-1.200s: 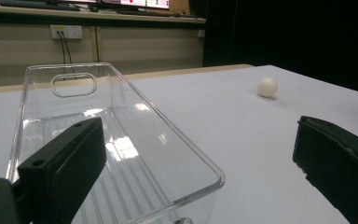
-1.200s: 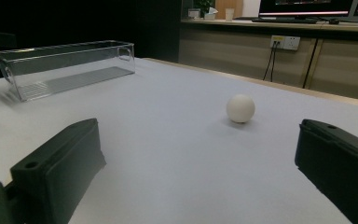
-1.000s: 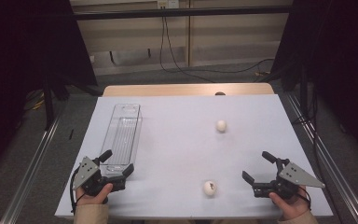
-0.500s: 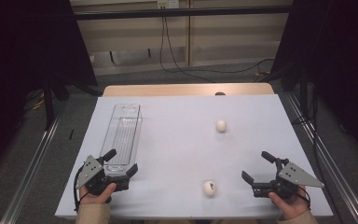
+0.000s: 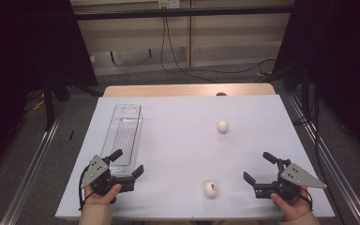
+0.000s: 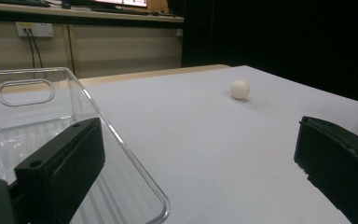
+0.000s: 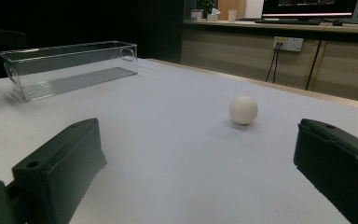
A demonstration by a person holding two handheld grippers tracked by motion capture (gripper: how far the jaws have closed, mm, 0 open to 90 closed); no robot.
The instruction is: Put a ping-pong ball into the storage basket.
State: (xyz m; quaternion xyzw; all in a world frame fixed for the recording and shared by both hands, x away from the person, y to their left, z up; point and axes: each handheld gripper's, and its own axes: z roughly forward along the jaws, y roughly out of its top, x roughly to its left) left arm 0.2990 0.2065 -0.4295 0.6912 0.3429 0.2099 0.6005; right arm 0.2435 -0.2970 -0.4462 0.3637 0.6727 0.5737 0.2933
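Note:
A clear plastic tray [image 5: 124,131] lies lengthwise on the left of the white table; its near corner [image 6: 135,186] sits between my left gripper's jaws. My left gripper [image 5: 127,163] is open at the tray's near end, one jaw over the tray's rim. A white ball [image 5: 222,125] rests far right of centre, also seen from the left gripper [image 6: 240,89] and from the right gripper [image 7: 243,110]. A second white ball [image 5: 211,188] lies near the front edge. My right gripper [image 5: 258,167] is open, just right of that ball, with nothing between its jaws.
The white sheet [image 5: 183,154] covers the table, with a wooden strip [image 5: 187,90] along the far edge. Metal rails [image 5: 33,164] run down both sides. Cables [image 5: 178,56] hang by the back wall. The tray [image 7: 70,70] holds nothing.
My left gripper has shifted a little to the right and forward, up to the tray's near end. The right gripper and both balls have stayed put.

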